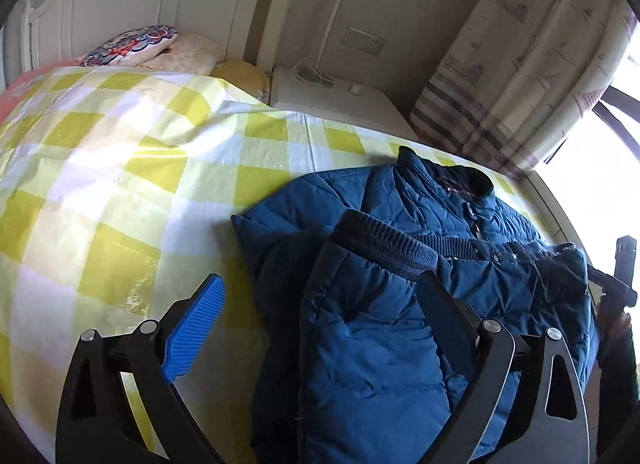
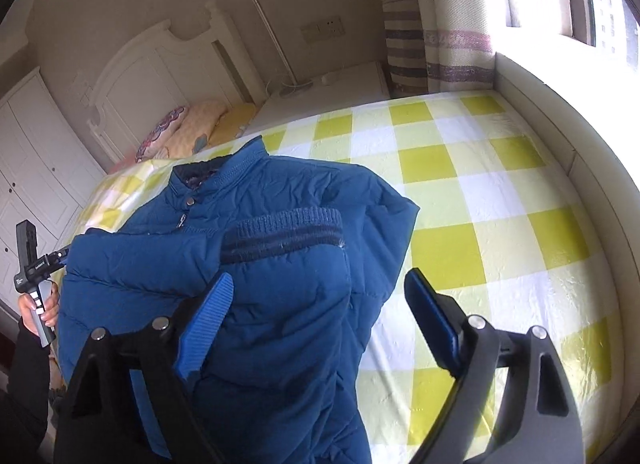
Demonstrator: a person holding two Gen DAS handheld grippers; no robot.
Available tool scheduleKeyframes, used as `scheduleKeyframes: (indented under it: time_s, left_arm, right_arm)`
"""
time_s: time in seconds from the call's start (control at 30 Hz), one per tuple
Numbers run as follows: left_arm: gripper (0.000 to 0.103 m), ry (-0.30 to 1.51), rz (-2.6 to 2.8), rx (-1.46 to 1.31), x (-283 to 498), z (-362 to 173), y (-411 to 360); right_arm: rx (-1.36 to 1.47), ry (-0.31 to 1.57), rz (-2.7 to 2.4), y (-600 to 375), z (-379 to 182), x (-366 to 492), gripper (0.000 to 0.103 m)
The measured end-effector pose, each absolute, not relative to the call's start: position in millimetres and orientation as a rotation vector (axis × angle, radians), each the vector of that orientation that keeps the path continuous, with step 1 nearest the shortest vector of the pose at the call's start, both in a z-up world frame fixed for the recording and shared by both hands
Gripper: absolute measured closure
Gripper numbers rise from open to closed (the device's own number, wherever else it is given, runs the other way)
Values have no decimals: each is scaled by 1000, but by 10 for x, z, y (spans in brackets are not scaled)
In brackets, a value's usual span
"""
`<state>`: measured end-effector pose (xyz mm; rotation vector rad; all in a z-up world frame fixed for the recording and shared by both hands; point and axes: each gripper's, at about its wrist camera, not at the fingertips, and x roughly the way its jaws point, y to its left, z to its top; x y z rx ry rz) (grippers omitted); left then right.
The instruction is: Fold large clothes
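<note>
On the bed (image 2: 500, 200), over a yellow-and-white checked sheet (image 1: 120, 192), lies a blue padded jacket (image 1: 380, 324), collar toward the headboard (image 2: 132, 76). Both sleeves folded across the chest; ribbed knit cuff (image 2: 282, 234) uppermost, near the zip. Left tongs (image 1: 324, 296) spread wide, gripping nothing: one blue pad over bare sheet beside the jacket's edge, the other over the folded sleeve. Right tongs (image 2: 320, 288) likewise wide apart and empty, one pad above the jacket front, the other over sheet just past the jacket's side. Contact with fabric cannot be judged. Pillows (image 1: 132, 44) at the head end. Nightstand (image 1: 332, 96) beside the bed, striped curtain (image 2: 420, 44) by the window.
</note>
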<state>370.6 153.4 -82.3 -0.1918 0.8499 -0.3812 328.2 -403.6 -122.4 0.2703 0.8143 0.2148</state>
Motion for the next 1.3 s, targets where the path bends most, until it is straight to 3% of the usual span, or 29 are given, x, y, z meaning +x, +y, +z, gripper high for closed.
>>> scheduleKeyframes:
  time_s: [0.23,0.57,0.6,0.63,0.67,0.7,0.73,0.8,0.93,1.07,1.17,1.3]
  left_arm:
    - [11,882,-455,1,3922,-905,1261]
    - [11,869,-631,65,3901,-968,1095]
    - [13,858,-615,95,3875,-980,1065]
    - [30,851,-618,108,3851,-991,1044]
    - [50,840,-629,105,3820,-981,1042]
    - [61,813,-615,104,3772,-945,1059]
    - [82,784,-595,98,3707,-880,1098]
    - [84,686,-585,37,3478,-622,1240]
    - [85,463,-635,-24,2981,296,1431]
    - [85,415,-500,-41,3503,965,1389]
    - [84,530,-409,-103,4285,891,1338]
    - [84,691,-257,-39,4950,169,989]
  right_arm:
    - [206,843,307,-3883,-1228,3284,20]
    - [264,851,368,-3910,-1305,3334,35]
    - [257,840,364,-3907,-1296,3319,42]
    - [253,826,364,-3904,-1284,3297,47]
    - [249,808,369,-3897,-1263,3263,63]
    - [244,789,365,-3877,-1224,3215,81]
    - [229,759,343,-3841,-1152,3126,88]
    - [195,681,307,-3740,-910,2867,95]
    - [130,490,292,-3545,25,2464,96]
    - [149,378,208,-3520,863,3000,96]
    - [218,445,121,-3537,879,3771,96]
    - [243,647,-28,-3452,60,4586,96]
